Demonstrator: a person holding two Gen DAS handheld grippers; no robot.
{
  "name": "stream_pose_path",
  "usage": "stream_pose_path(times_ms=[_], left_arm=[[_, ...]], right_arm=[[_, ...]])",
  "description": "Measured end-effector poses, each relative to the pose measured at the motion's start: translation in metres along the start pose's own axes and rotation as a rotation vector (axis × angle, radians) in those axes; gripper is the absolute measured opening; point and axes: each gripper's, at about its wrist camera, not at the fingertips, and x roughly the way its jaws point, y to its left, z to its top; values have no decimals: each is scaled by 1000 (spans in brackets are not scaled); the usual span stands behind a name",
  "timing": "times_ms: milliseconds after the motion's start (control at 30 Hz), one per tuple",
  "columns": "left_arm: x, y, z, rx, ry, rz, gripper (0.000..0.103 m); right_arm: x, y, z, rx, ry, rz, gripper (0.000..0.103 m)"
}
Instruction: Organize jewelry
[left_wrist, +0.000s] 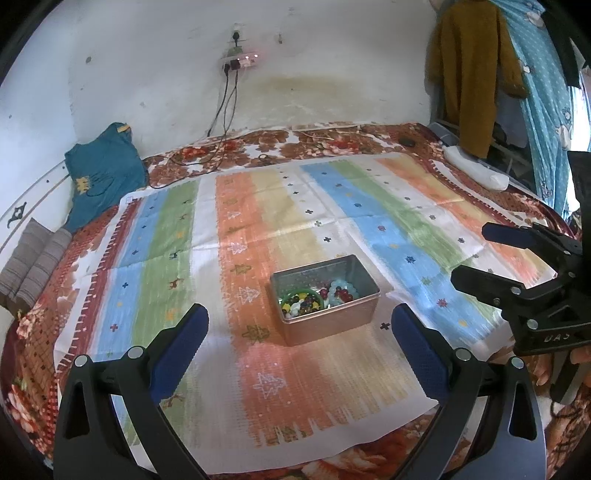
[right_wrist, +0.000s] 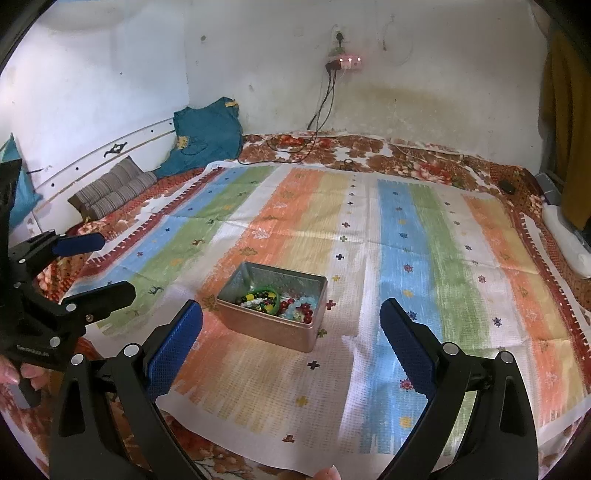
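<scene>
An open rectangular metal tin (left_wrist: 332, 325) stands on the striped cloth (left_wrist: 258, 387), also in the right wrist view (right_wrist: 273, 332). It holds beaded jewelry: a green bangle (left_wrist: 314, 293) with mixed coloured beads (left_wrist: 299, 304), dark red beads (left_wrist: 338, 293) and pale blue beads (left_wrist: 343, 286). My left gripper (left_wrist: 299, 332) is open and empty, hovering just in front of the tin. My right gripper (right_wrist: 291, 321) is open and empty, also in front of the tin. Each gripper shows in the other's view, the right (left_wrist: 476, 251) and the left (right_wrist: 107, 266).
The cloth covers a floral bedspread (left_wrist: 295, 142) against a white wall. A teal garment (left_wrist: 103, 173) and a striped cushion (left_wrist: 33, 262) lie at the left. Cables (left_wrist: 221, 122) hang from a socket. A white roll (left_wrist: 476, 170) and hanging clothes (left_wrist: 472, 74) stand at the right.
</scene>
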Motion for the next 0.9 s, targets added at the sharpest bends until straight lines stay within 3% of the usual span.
stream_pose_path(times_ms=[900], left_arm=[[-3, 5, 1, -35, -24, -9, 97]], right_arm=[[-2, 3, -2, -17, -20, -15, 98]])
